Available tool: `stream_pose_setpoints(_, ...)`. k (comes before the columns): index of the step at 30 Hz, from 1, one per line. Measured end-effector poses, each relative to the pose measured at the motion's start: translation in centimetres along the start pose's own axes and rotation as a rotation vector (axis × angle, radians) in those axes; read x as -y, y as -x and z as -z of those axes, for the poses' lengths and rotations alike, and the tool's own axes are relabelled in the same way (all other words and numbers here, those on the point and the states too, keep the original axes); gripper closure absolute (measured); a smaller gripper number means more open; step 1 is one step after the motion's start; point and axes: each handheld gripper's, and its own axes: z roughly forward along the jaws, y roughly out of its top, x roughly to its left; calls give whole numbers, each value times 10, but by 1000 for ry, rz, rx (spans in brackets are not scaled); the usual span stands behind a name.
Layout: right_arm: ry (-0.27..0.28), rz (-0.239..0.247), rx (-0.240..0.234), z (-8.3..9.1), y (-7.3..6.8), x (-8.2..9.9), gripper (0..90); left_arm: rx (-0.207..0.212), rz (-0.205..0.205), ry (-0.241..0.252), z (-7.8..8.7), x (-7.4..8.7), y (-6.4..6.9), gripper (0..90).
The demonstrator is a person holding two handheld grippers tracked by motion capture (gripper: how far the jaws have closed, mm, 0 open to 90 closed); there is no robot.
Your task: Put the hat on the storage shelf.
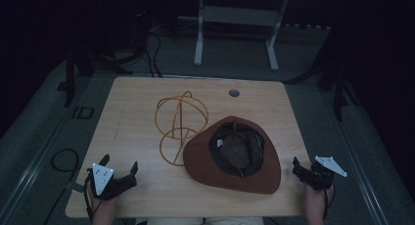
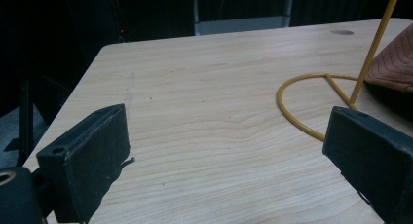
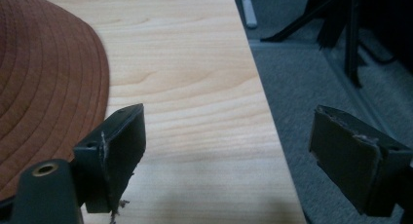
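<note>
1. Start position: left tongs [image 1: 119,172] and right tongs [image 1: 304,172] both spread apart, empty, at the near worktop [image 1: 137,102] corners.
2. Hat [image 1: 234,155] lies crown-down beside wire stand [image 1: 180,127].
3. Likely next: grasp the brim, lift the hat onto the stand.

the brown hat [image 1: 230,159] lies crown-down on the table [image 1: 137,98], so its outer crown is hidden. it covers part of the yellow wire stand [image 1: 178,120] near the table's middle. in the left gripper view the hat runs off the right edge and the stand's upright leaves the top. the person's forearms are cut by the bottom edge. the room beyond the far edge is too dark to read.
</note>
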Motion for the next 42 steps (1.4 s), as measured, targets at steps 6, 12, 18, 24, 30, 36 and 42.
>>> stream_pose_setpoints(6,-21,-20,-29,0,0,-4,135,18,43,-31,-1,0,0,33)
stream_pose_setpoints(12,-30,5,-80,6,-11,-16,135,43,41,-37,-2,-2,3,22)
stream_pose_setpoints(18,5,26,-149,17,-23,-37,135,61,42,-59,0,-4,6,22)
stream_pose_setpoints(24,-11,58,-204,21,-30,-59,108,83,34,-81,0,-6,10,22)
stream_pose_setpoints(30,-24,100,-249,21,-46,-79,138,113,8,-98,0,-7,15,23)
stream_pose_setpoints(36,-29,175,-294,15,-70,-89,135,146,8,-120,0,-8,17,23)
stream_pose_setpoints(42,-40,196,-295,7,-88,-97,136,148,-14,-150,-2,-8,20,26)
